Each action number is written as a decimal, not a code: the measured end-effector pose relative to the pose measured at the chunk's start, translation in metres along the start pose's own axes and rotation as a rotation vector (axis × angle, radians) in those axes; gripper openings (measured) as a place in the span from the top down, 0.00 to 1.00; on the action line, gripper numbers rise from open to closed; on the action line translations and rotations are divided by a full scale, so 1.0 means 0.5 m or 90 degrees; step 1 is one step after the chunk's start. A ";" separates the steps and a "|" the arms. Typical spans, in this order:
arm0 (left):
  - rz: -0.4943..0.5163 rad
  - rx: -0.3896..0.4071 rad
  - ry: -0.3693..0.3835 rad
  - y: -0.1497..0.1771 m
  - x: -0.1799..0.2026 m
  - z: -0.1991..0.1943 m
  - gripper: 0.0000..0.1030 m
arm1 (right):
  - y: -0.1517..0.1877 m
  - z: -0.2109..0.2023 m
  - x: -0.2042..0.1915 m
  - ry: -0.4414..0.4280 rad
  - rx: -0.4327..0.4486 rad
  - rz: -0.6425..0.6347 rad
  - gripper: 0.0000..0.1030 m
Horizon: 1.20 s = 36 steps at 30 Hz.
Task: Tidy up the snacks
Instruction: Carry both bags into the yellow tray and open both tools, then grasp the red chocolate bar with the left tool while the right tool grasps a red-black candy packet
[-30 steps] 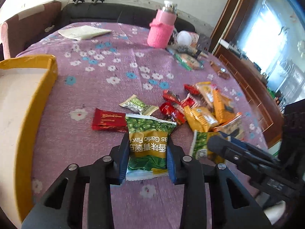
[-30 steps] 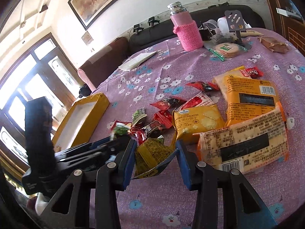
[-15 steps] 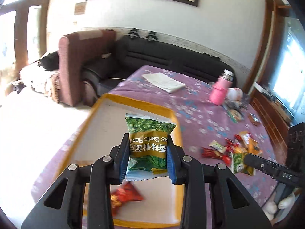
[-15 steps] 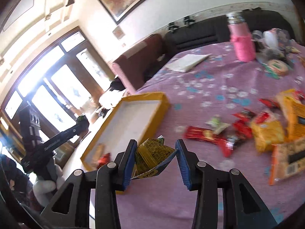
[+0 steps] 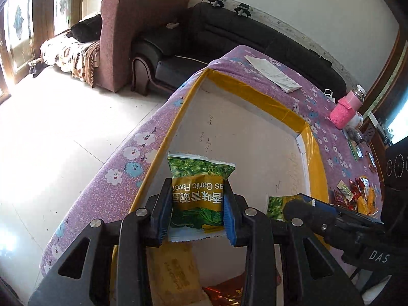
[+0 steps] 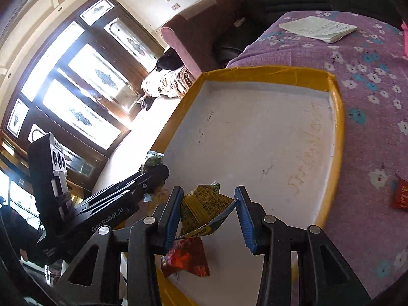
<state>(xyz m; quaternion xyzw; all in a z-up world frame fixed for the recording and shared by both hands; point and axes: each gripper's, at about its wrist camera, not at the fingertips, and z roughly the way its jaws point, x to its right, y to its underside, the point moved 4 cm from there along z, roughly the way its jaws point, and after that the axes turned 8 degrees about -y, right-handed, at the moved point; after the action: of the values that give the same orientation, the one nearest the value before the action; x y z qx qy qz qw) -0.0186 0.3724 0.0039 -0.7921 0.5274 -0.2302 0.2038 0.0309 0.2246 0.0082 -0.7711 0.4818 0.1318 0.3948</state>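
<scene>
My left gripper (image 5: 197, 211) is shut on a green and yellow garlic pea packet (image 5: 197, 188), held above the near end of a yellow-rimmed box (image 5: 255, 91) with a white floor. My right gripper (image 6: 207, 213) is shut on a crumpled yellow and green snack packet (image 6: 204, 209), over the same box (image 6: 267, 72). In the box lie a red wrapper (image 6: 187, 258) and a tan packet (image 5: 173, 275). The right gripper (image 5: 295, 207) shows at the right of the left wrist view with its packet. The left gripper (image 6: 155, 172) shows at the left of the right wrist view.
The box sits at the edge of a table under a purple flowered cloth (image 6: 369, 58). Several loose snacks (image 5: 357, 196), a pink bottle (image 5: 346, 109) and a folded paper (image 6: 318, 28) lie further along it. A red packet (image 6: 400, 196) lies right of the box. Sofas and tiled floor lie beyond.
Both grippers have swung left from the snack pile on the cloth to above the yellow-rimmed box, each keeping its packet. The box now fills both views.
</scene>
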 end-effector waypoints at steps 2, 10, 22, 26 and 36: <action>-0.016 -0.013 0.018 -0.005 -0.011 0.008 0.66 | -0.002 0.023 -0.002 0.010 -0.008 -0.005 0.59; -0.055 0.016 0.074 -0.019 -0.038 -0.053 0.62 | 0.001 0.013 -0.019 0.009 0.007 -0.013 0.55; -0.021 0.095 0.209 0.029 0.132 -0.221 0.30 | 0.023 -0.376 0.199 0.127 0.184 0.042 0.42; 0.006 0.033 0.278 0.073 0.243 -0.198 0.31 | 0.074 -0.439 0.337 0.218 0.180 0.096 0.41; 0.099 -0.045 0.275 0.084 0.429 -0.104 0.31 | 0.102 -0.378 0.407 0.243 0.179 0.173 0.42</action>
<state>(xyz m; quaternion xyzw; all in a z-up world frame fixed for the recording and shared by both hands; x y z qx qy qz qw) -0.0074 0.1535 0.0545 -0.6880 0.6258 -0.3596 0.0755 0.0562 -0.0560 -0.0116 -0.6480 0.6599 -0.0322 0.3789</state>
